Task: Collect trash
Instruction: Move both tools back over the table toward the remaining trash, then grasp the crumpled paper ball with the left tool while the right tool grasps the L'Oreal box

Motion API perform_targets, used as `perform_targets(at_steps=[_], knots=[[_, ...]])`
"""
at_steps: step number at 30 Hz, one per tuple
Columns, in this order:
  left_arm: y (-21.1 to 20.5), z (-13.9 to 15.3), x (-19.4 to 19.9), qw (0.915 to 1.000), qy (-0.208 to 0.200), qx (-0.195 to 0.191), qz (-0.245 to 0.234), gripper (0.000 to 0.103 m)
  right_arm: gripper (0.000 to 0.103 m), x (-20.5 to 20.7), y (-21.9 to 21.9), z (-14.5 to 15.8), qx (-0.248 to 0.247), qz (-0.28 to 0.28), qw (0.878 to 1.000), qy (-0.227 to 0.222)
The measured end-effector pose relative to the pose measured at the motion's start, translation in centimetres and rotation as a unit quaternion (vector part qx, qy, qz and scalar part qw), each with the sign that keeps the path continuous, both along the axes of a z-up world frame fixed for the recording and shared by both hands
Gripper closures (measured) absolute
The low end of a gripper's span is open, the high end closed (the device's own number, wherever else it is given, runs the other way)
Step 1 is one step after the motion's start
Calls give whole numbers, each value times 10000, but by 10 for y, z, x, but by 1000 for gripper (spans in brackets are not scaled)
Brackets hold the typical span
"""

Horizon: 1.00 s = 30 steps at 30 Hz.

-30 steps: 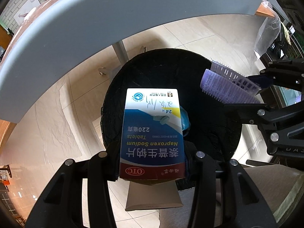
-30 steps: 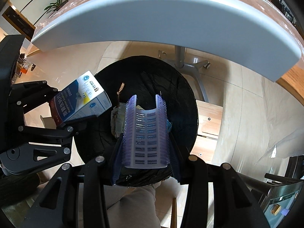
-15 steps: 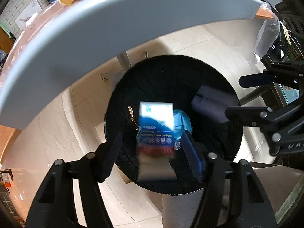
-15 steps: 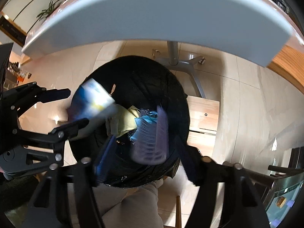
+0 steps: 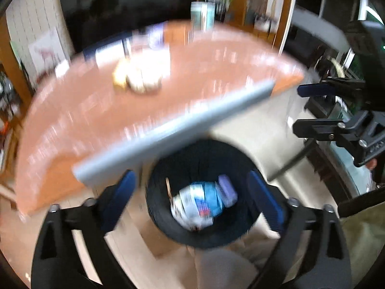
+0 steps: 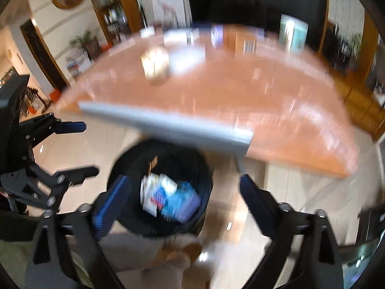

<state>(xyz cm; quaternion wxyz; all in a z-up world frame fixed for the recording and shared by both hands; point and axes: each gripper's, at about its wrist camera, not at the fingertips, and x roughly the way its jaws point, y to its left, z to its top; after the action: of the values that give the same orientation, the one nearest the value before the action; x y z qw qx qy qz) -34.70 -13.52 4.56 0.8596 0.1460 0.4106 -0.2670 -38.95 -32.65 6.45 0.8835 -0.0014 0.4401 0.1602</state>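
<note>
Hanging over the black bin (image 5: pixel 204 192), the left gripper (image 5: pixel 190 192) is spreading its jaws, nothing between them; the white-and-blue medicine box (image 5: pixel 195 204) and purple comb (image 5: pixel 227 190) lie inside the bin, directly below. The right gripper (image 6: pixel 180 192) is likewise opening and empty. Remaining clutter (blurred, a pale crumpled lump (image 6: pixel 156 66) among it) sits on the desk (image 6: pixel 240 91), ahead of and above both grippers; judging from both views, it lies slightly left of centre, so the left gripper seems nearer.
</note>
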Motion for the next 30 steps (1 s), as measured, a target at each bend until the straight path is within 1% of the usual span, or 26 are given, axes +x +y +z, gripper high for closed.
perform_targets(at_steps=[2,3,5,9,11,14,19,22,28,30], knots=[[-7,14,4,9992,-394,48,92,2,4,12,-9,13,75,-143,9995,-280],[-9,18,10,9983,-544,103,185,2,4,19,-12,16,90,-221,9992,-320],[-12,24,23,9972,-672,122,316,2,4,42,-21,18,132,-437,9985,-315],[-17,22,58,9967,-628,106,507,2,4,78,-31,20,143,-610,9975,-340],[-15,21,70,9966,-609,119,550,2,4,101,-32,20,8,-645,9972,-366],[-14,18,87,9968,-586,139,518,2,4,128,-34,17,-152,-667,9970,-363],[-21,6,112,9978,-436,199,469,2,4,170,-36,12,-94,-715,9970,-268],[-25,2,123,9982,-365,180,433,2,4,195,-33,7,-171,-688,9973,-201],[-33,-3,142,9988,-310,288,249,2,4,240,-26,-4,-316,-634,9974,-148],[-33,-5,147,9993,-234,229,181,2,4,255,-25,-7,-329,-637,9973,-134]])
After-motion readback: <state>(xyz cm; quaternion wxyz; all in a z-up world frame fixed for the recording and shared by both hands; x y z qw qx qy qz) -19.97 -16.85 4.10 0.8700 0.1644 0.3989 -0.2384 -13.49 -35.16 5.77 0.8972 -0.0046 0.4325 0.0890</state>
